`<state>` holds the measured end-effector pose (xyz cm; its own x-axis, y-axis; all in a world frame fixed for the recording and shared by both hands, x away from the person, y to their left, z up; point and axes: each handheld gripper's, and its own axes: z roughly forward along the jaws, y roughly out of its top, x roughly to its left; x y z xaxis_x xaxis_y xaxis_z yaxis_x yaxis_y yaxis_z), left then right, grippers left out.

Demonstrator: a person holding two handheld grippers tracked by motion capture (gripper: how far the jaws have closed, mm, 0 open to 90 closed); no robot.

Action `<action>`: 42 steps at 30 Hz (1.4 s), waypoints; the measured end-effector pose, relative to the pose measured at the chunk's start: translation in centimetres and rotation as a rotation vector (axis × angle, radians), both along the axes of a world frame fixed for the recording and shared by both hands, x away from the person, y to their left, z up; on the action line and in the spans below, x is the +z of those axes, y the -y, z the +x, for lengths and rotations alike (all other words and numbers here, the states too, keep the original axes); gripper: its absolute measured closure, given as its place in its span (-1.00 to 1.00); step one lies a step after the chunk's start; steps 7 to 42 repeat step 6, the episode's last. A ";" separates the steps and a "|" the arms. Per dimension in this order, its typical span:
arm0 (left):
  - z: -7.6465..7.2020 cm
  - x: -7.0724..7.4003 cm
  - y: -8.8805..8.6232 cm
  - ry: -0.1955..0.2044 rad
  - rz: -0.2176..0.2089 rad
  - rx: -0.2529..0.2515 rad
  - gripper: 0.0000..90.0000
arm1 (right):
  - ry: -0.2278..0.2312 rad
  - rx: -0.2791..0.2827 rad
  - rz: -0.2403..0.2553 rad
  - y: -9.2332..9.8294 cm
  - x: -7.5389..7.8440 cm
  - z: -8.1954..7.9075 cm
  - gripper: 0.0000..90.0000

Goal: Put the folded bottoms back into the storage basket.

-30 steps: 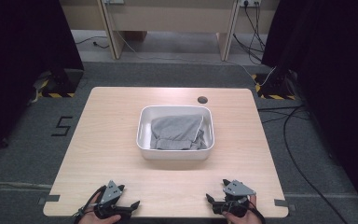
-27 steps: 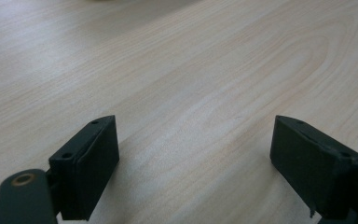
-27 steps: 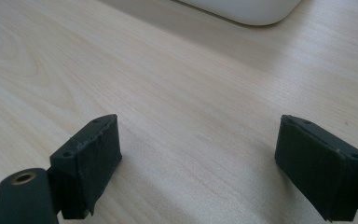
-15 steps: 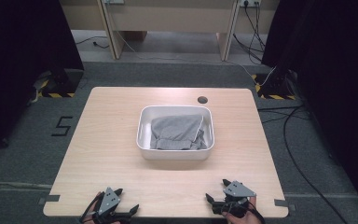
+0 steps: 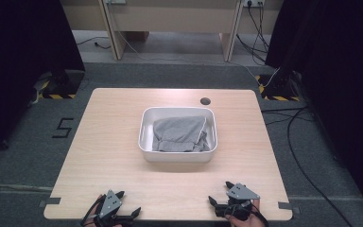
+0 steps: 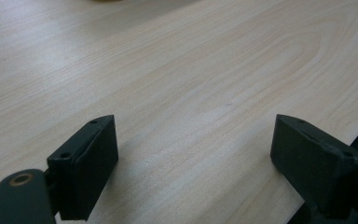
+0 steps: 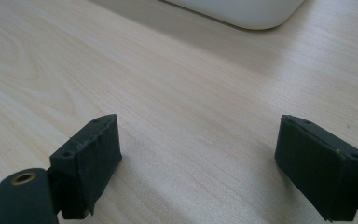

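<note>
Left gripper (image 5: 128,205) now nearer table (image 5: 123,156) edge, jaws wide apart

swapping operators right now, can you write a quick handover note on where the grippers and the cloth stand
Left gripper: open, empty, at the table's near edge, left side.
Right gripper: open, empty, near edge, right side.
Grey cloth: bunched inside the white tub at the table's middle, touched by neither gripper.
Done: nothing visible with the cloth outside the tub.
Left: probably reach forward to the tub and handle the cloth.
</note>
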<state>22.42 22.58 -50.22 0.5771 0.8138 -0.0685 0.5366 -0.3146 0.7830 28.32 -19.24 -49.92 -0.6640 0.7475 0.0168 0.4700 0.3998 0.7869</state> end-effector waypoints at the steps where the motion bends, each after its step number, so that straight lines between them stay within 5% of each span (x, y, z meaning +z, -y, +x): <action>1: 0.0 0.0 0.0 0.000 0.000 0.000 -0.68 | 0.001 0.000 -0.001 0.0 0.0 0.0 -0.66; 42: 0.0 0.0 0.0 0.001 -0.001 0.000 -0.68 | 0.001 0.000 -0.001 0.0 0.0 0.0 -0.66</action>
